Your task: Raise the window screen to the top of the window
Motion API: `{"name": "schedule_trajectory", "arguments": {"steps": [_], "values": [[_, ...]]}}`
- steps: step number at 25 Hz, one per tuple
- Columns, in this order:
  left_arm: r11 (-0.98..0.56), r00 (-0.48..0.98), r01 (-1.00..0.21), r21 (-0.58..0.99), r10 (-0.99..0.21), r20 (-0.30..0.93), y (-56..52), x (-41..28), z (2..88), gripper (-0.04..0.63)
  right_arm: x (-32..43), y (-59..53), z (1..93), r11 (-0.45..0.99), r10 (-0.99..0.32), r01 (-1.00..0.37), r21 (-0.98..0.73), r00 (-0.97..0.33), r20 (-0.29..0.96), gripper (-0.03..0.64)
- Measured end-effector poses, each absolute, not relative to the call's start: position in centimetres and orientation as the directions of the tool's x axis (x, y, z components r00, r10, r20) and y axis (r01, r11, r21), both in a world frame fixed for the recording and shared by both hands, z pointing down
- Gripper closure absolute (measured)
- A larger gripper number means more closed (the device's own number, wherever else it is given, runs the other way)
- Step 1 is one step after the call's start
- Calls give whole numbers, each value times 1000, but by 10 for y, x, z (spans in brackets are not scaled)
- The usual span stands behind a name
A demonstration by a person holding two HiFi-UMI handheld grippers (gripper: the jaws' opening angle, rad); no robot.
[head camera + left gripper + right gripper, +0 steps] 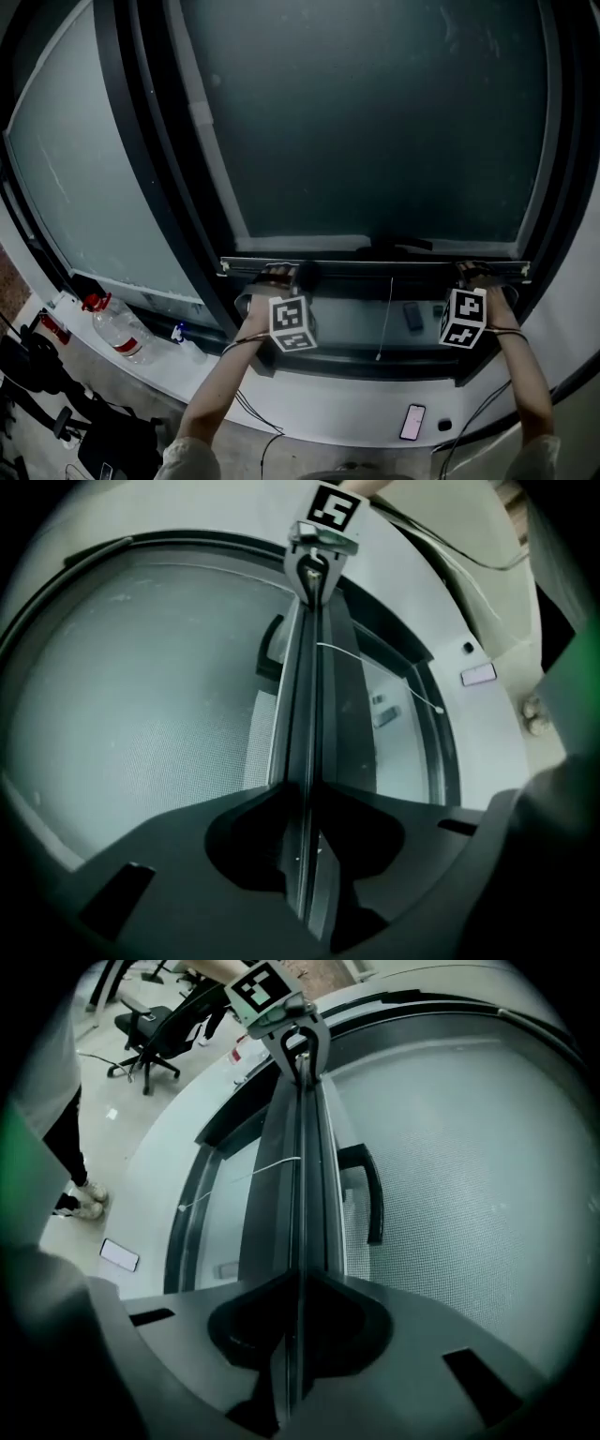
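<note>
Our left hand-held gripper and right hand-held gripper both pinch the bottom bar of the window screen, low in the middle. The bottle at lower left wears a red label.

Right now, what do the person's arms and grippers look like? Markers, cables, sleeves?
The left gripper and right gripper have dark grey plastic bodies with broad, notched jaws. Each carries a white cube with black square markers: left cube, right cube. A thin dark cable trails back along each forearm. The forearms are bare, with light sleeves higher up.
</note>
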State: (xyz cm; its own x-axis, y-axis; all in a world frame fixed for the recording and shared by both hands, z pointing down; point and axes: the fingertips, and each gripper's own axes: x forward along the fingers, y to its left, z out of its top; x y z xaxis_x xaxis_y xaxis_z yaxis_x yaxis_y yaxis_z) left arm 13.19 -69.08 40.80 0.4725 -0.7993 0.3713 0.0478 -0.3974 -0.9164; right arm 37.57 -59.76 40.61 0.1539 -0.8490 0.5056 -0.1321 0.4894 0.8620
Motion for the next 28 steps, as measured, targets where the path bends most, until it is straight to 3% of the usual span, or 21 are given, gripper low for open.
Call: {"name": "schedule_trajectory", "arguments": {"steps": [7,12,17,28], "values": [[-498,340,153,-854,-785,518,-695,127,430,491,386,-594,408,521,-825,-106,847,190,532,583],[-484,360,57,-873,-806,470,-695,120,429,472,384,-593,408,540,-811,-132,831,183,556,588],[-517,358,128,-847,-772,525,-693,120,430,472,381,-592,410,578,-785,-146,803,171,596,591],[-543,401,138,-829,-734,548,-693,123,427,474,384,-593,407,586,-780,-135,799,171,602,593]]}}
